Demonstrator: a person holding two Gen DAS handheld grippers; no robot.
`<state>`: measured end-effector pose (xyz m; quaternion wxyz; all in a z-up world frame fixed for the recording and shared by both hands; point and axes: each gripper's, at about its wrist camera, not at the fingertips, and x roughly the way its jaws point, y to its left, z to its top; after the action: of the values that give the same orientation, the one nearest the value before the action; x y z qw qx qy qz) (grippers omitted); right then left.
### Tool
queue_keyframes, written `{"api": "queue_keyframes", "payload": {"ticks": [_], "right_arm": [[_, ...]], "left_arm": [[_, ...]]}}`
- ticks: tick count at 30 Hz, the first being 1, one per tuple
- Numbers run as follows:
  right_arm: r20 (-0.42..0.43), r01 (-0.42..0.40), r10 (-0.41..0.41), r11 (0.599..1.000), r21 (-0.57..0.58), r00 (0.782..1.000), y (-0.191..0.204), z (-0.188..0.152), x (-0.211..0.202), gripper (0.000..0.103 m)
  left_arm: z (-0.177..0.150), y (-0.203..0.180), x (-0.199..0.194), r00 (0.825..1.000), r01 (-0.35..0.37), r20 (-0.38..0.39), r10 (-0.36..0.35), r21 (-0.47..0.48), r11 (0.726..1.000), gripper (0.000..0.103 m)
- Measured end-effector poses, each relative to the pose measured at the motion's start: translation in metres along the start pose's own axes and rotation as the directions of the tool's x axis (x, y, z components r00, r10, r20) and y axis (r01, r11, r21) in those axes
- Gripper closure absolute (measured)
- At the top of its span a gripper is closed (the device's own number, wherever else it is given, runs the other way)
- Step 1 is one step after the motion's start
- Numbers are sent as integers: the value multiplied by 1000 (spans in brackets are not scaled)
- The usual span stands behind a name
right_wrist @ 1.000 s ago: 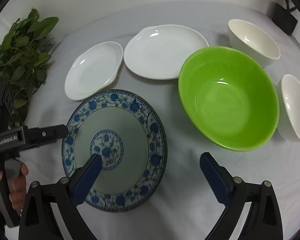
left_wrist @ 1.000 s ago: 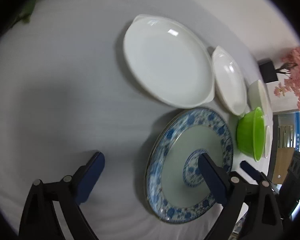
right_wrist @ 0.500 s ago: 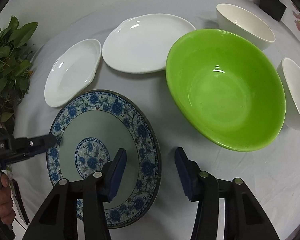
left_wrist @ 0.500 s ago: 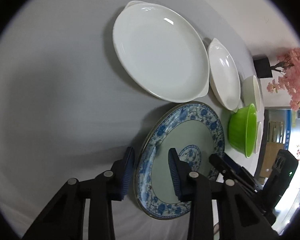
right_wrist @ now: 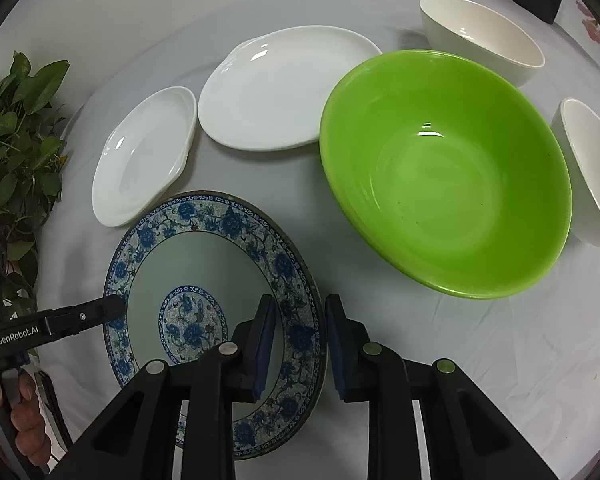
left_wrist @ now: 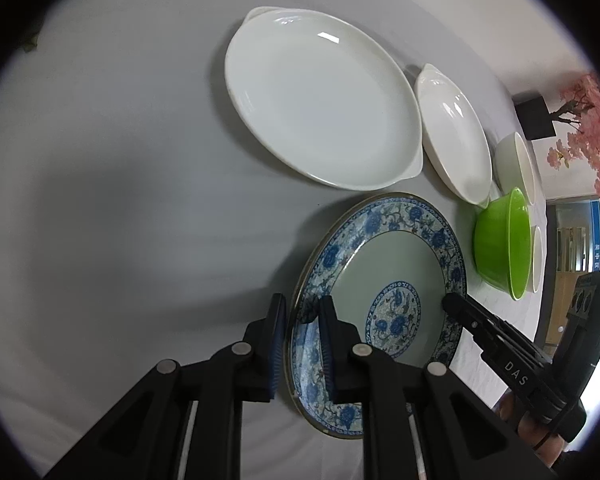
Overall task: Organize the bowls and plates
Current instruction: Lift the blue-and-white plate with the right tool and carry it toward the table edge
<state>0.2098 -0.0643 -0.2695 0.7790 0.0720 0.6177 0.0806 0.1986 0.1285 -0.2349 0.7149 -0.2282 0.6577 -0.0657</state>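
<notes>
While closing from opposite edges onto the blue patterned plate (right_wrist: 188,256), could go wrong in several ways. Might pinch unevenly: left gripper (left_wrist: 302,308) straddling the rim at lower centre of the left wrist view, right gripper (right_wrist: 299,308) straddling the opposite rim at lower centre of the right wrist view. Neither visibly clamped yet, with a sliver of gap showing beside the pads.

Narrow pads on a glazed, sloping rim, so likely to skid off the lip on lifting, especially with one side biting before the other and tipping the plate. Could also drag the plate across the white tablecloth (right_wrist: 480,360) and rumple it. Might nudge the small white dish (right_wrist: 144,156), just beside the plate's upper-left edge in the right wrist view. Worth watching the green bowl (right_wrist: 448,184) too, near the plate toward the right of that frame and close enough to be clipped by a swinging rim. Probably a chip or crack if dropped back among the crockery.

As for placement: lying on the cloth, lower left of the right wrist frame, lower centre-right of the left wrist frame. Rim between both pairs of fingers, one pad over the decorated band, the other outside the edge above the cloth. Centre medallion clear of both. Large white plate (right_wrist: 276,88) near the upper edge; touching or not, impossible to tell.
</notes>
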Motion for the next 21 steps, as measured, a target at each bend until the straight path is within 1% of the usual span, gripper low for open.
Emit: {"api": "queue_keyframes", "payload": {"ticks": [2, 4, 5, 6, 7, 8, 9, 10, 11, 12, 13, 15, 17, 18, 19, 20, 21], "right_arm": [[1, 1, -1, 1000, -5, 1000, -3, 0, -7, 82], [4, 6, -6, 1000, -14, 1000, 0, -1, -13, 85], [9, 10, -10, 1000, -12, 1000, 1, -2, -18, 89], [14, 23, -23, 1000, -7, 1000, 3, -2, -24, 97], [16, 29, -30, 1000, 1, 999, 2, -2, -29, 102], [15, 6, -6, 1000, 8, 1000, 2, -3, -33, 103], [8, -34, 34, 999, 2, 999, 7, -4, -38, 103], [2, -39, 39, 999, -16, 999, 13, -7, -41, 103], [-5, -49, 48, 998, -37, 999, 20, -10, -44, 103], [-9, -63, 62, 996, -55, 998, 26, -13, -47, 103], [-1, -57, 57, 997, -56, 998, 25, -14, -51, 103], [-8, -55, 55, 998, -16, 998, 21, -18, -51, 103], [-3, -37, 37, 999, -24, 999, 12, -25, -53, 102], [-2, -30, 30, 998, -50, 1000, 10, -32, -51, 100], [-1, -27, 27, 997, -67, 1000, -2, -35, -54, 98], [0, -26, 26, 996, -81, 1000, -4, -38, -53, 92], [1, -31, 32, 996, -86, 1000, -8, -40, -51, 82]], "left_arm": [[-1, -3, -6, 1000, -8, 11, 8, 7, 1000, 90], [-1, -4, -16, 1000, 4, 8, -4, -6, 1000, 93], [-2, -5, -22, 1000, 3, 17, -3, -1, 1000, 94], [-3, -8, -30, 1000, 8, 29, -8, 5, 1000, 97], [-4, -12, -38, 999, 38, 37, -39, 9, 999, 98], [-6, -18, -45, 997, 57, 44, -57, 23, 998, 97], [-8, -26, -49, 998, 33, 50, -35, 49, 998, 97], [-10, -32, -49, 999, -3, 47, 0, 67, 998, 97], [-13, -32, -47, 999, -21, 39, 19, 52, 998, 98], [-14, -29, -44, 999, -22, 27, 21, 29, 999, 98], [-16, -23, -40, 1000, -24, 15, 24, 5, 1000, 97], [-21, -14, -35, 1000, -15, 16, 15, -25, 1000, 97], [-25, -7, -29, 1000, -16, 5, 17, -47, 999, 96], [-27, -5, -26, 1000, -21, 5, 22, -56, 998, 96], [-29, -4, -24, 1000, -29, 6, 29, -58, 998, 96], [-31, -3, -22, 999, -38, 5, 39, -60, 997, 95], [-34, -1, -22, 999, -47, 3, 47, -64, 997, 95]]}}
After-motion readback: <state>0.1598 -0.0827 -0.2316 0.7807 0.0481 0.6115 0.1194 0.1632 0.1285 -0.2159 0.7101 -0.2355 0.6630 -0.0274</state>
